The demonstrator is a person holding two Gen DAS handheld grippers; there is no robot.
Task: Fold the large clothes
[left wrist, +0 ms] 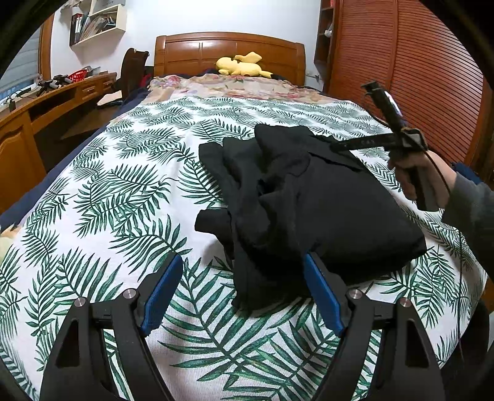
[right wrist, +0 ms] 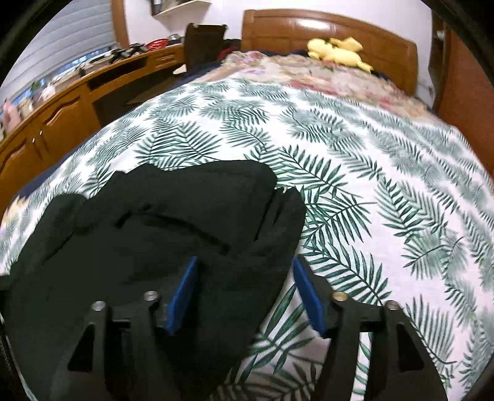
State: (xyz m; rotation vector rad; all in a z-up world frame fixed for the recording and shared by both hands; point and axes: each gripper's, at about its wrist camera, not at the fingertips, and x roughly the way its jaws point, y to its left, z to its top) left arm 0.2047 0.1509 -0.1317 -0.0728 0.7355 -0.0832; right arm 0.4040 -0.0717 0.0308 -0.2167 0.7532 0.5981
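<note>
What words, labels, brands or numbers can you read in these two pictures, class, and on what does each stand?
None reads with certainty.
Pale marks on the right gripper's arm: too blurred to read.
Book spines on the wall shelf: too small to read.
Black garment and leaf-print bedspread: no text.

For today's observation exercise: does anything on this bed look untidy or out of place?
Yes. The black garment lies bunched on the leaf-print bedspread, its left side rumpled in uneven layers rather than flat.
</note>
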